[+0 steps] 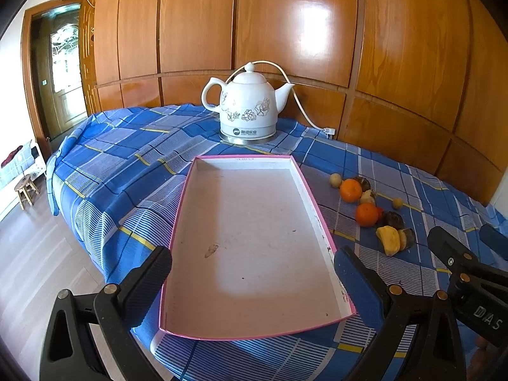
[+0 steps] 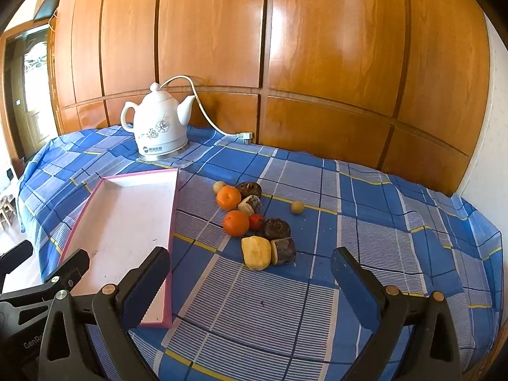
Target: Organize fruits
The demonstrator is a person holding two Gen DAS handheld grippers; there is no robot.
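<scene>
fruit is untouched: both the left gripper [image 1: 252,273] and the right gripper [image 2: 250,271] are held wide and empty; the round, firm orange tangerine [image 2: 236,223] is judged light, best pinched across its middle.

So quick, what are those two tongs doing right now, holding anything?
Left tongs: open, holding nothing, hovering over the pink tray.
Right tongs: open, holding nothing, just short of the fruits on the cloth.

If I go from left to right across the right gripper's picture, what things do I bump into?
pink tray → white kettle → nearer orange → dark brown fruit → lone little yellow fruit
</scene>
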